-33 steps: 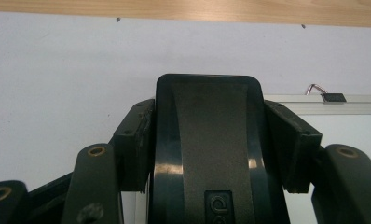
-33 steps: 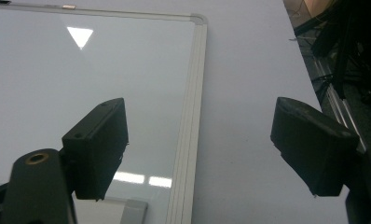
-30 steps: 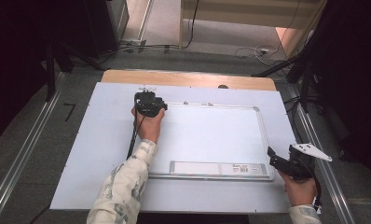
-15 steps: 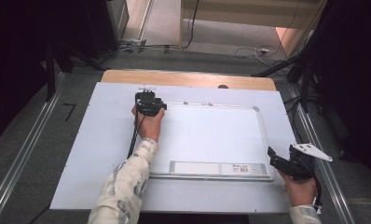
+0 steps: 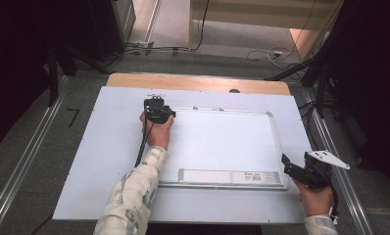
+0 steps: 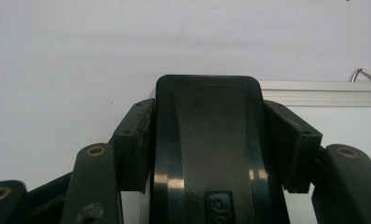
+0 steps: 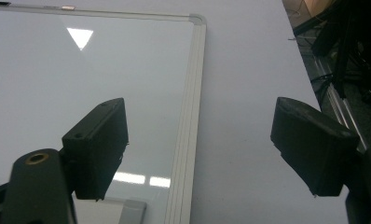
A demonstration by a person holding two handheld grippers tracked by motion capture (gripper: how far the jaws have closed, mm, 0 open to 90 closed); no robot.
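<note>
high view / left gripper (image 5: 157, 108): over the top-left corner of the whiteboard (image 5: 222, 142), jaws pointing away from the person, clamped on a black eraser block.
high view / left hand (image 5: 156, 131): wrapped round the gripper body, patterned sleeve (image 5: 129, 196) coming in from the bottom edge.
high view / whiteboard: lies flat on the white table (image 5: 105, 147), metal frame all round, marker tray (image 5: 227, 177) along the near edge.
high view / right gripper (image 5: 301, 171): off the board's near right corner, over bare table, grey three-cornered plate on top.
high view / right hand (image 5: 316, 199): at the bottom right, gripping from behind.
left gripper view / eraser (image 6: 207, 144): black block with rounded corners, upright between the two pads, both pads pressed on its sides.
left gripper view / board frame (image 6: 319, 93): aluminium strip runs behind the eraser on the right, with a small metal hanger loop (image 6: 367, 77) at its far edge.
left gripper view / surface: plain white table beyond.
right gripper view / right gripper (image 7: 197, 149): jaws spread wide, nothing between them.
right gripper view / whiteboard (image 7: 58, 70): its right frame edge and rounded top corner run up between the pads; left pad sits over the board, right pad over the table.
</note>
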